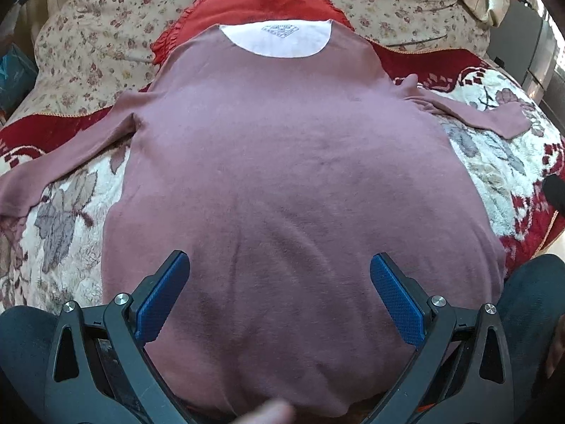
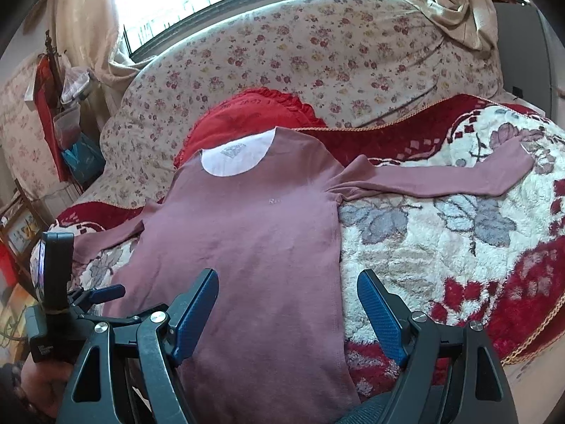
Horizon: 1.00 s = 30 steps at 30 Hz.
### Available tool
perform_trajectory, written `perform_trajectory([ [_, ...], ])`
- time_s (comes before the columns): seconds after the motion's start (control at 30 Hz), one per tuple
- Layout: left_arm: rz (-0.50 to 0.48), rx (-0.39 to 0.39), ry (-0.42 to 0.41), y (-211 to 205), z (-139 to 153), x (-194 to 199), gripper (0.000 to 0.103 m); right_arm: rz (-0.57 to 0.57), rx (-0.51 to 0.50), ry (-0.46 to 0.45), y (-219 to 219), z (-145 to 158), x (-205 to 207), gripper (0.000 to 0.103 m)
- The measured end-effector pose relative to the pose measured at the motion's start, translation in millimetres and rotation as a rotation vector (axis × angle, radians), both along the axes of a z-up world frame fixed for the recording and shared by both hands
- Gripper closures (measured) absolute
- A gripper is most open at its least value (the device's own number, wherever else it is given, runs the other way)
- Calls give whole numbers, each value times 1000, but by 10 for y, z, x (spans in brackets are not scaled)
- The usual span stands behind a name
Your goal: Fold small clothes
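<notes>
Long-sleeved mauve top [image 1: 282,176] lies spread flat, neck away from the person, on a red-and-cream floral blanket [image 2: 441,247] over what looks like a sofa or bed, with its neck end resting on a red frilled cushion [image 2: 254,109]. White inner neck panel [image 1: 279,39] with a printed label shows at the collar. Both sleeves are out to the sides, right sleeve [image 2: 441,176] stretched across the blanket, left sleeve [image 1: 53,162] angled down toward the near edge. No fold visible yet: body is at full width, hem near the person's lap, only light wrinkles. So the task looks to be at the start; laid out and roughly smoothed, sleeves and body folds all left to do. Left hand-held gripper [image 1: 279,300] hovers over the hem area, jaws wide apart, holding nothing. Right hand-held gripper [image 2: 287,311] is likewise spread open and empty, above the top's right side edge near the hem.
</notes>
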State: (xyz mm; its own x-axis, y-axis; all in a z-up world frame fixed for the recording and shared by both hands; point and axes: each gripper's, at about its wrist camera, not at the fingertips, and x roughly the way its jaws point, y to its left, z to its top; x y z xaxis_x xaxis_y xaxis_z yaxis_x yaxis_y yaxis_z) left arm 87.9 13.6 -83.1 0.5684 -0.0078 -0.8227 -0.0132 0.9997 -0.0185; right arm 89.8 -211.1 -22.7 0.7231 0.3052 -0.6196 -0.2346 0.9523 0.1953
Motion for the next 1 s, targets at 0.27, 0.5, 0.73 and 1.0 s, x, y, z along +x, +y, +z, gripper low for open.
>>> perform_trajectory([
  [0.27, -31, -11, 7, -58, -34, -33, 1, 8, 13, -2, -26, 6, -6, 24],
  [0.5, -24, -25, 1, -46, -33, -40, 1, 2, 30, -3, -52, -2, -14, 24],
  [0.73, -37, -28, 13, -86, -72, -41, 1, 3, 28, 4, -42, -10, -9, 24],
  [1.0, -19, -2, 27, -90, -136, -6, 1, 3, 11, 18, -19, -33, 22, 24],
])
